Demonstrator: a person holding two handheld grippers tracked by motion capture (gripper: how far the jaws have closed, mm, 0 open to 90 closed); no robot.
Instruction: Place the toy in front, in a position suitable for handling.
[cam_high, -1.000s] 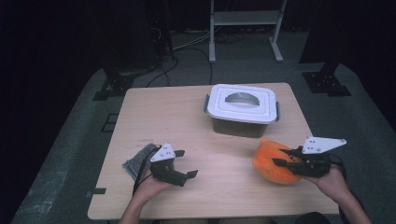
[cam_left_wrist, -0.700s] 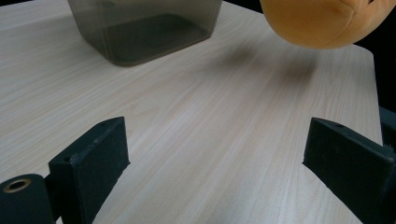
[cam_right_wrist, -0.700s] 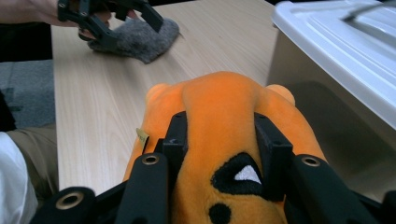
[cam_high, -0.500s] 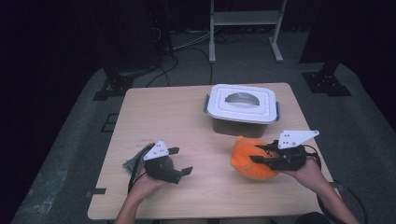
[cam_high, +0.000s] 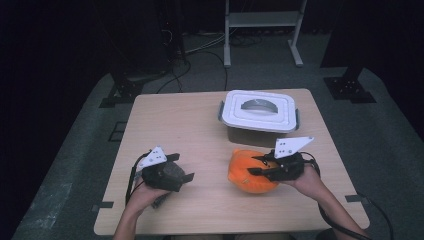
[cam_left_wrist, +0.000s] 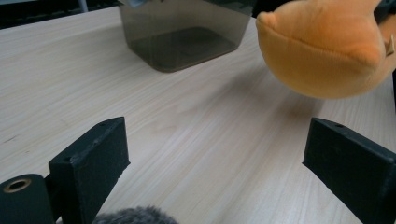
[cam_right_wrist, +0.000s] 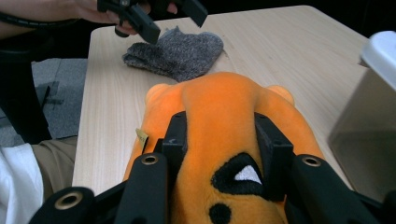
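Observation:
An orange plush toy (cam_high: 245, 172) with black face markings is at the table's front right, and my right gripper (cam_high: 253, 166) is shut on it from the right. The right gripper view shows both jaws pressed into the plush (cam_right_wrist: 219, 107). In the left gripper view the plush (cam_left_wrist: 327, 51) hangs slightly off the wood, with a shadow under it. My left gripper (cam_high: 184, 167) is open at the front left, over a grey fuzzy cloth (cam_high: 172, 169). Its jaws (cam_left_wrist: 219, 163) stand wide apart with only bare table between them. The cloth's edge (cam_left_wrist: 135, 217) shows at the bottom of that view.
A translucent grey box with a white handled lid (cam_high: 260, 112) stands at the back right, just behind the plush. The wooden table (cam_high: 200, 125) has dark floor around it. A white metal frame (cam_high: 262, 20) stands far behind.
My right gripper has carried the orange plush left, from near the right edge toward the table's middle. My left gripper has drifted slightly left and back over the grey cloth.

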